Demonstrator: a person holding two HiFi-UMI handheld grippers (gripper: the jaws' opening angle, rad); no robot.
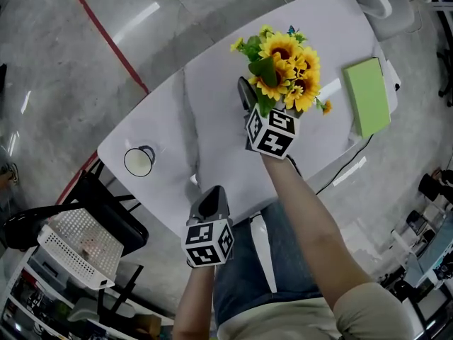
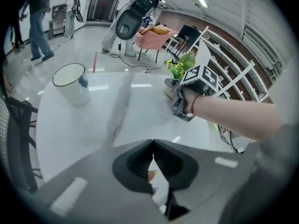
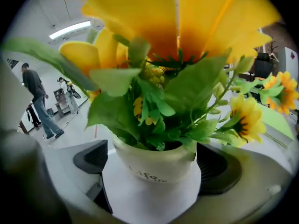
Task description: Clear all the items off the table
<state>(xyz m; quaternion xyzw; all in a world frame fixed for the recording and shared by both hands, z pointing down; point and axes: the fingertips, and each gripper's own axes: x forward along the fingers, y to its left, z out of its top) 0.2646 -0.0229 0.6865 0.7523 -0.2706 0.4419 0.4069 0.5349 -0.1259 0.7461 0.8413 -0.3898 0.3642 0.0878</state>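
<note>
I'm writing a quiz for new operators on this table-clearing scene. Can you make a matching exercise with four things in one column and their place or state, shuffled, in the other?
1. mug
2. flower pot
3. green notebook
4. left tongs

A. shut, at the table's near edge
B. lying flat at the table's right end, head view
C. between the open right tongs
D. alone at the table's left end, head view

Pairs: 1-D, 2-C, 3-B, 4-A
</note>
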